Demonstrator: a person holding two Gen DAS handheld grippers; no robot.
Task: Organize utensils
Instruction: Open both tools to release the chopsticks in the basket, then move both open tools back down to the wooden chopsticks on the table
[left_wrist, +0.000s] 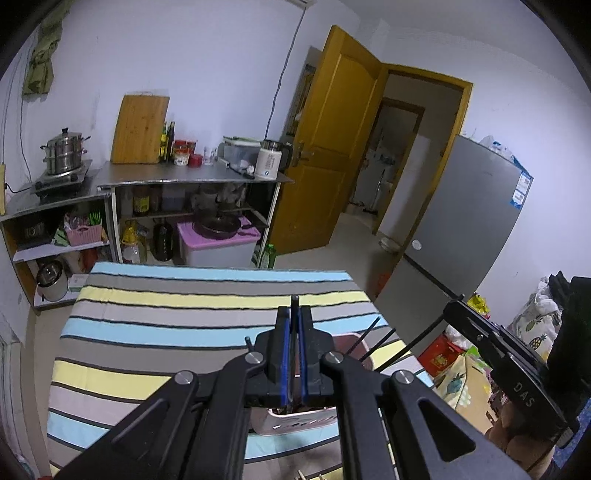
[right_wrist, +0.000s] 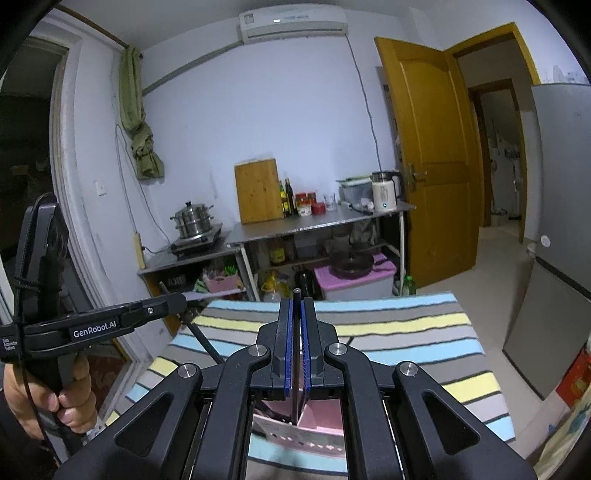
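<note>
**A:** So what's the left gripper (left_wrist: 294, 314) doing? From its own cam the blue pads (left_wrist: 285, 354) look pinched nearly together on a thin dark utensil handle (left_wrist: 294, 301) that pokes up past the tips.

**B:** Yep, clamped on it. The lower end runs down toward the pink utensil basket (left_wrist: 303, 422) right under the jaws, the one with little slots in its wall. Can't tell whether it's a spoon, a fork or a chopstick, the business end is hidden.

**A:** And the right gripper (right_wrist: 296, 306)?

**B:** Same deal. Pads closed on a thin dark rod (right_wrist: 296, 293) with a rounded tip, standing upright between them, with the pink basket (right_wrist: 314, 439) below. The bottom of the rod seems to sit by a divider inside it.

**A:** Where's the basket sitting?

**B:** On the striped cloth (left_wrist: 166, 325) covering the table, near edge. A few black chopsticks (left_wrist: 373, 336) stick out of it, leaning right.

**A:** Further out?

**B:** Steel counter (left_wrist: 192, 175) with a cutting board (left_wrist: 140, 129), steamer pot (left_wrist: 65, 151), kettle (left_wrist: 269, 160). Yellow door (left_wrist: 332, 147) open, grey fridge (left_wrist: 469, 221) right.
</note>
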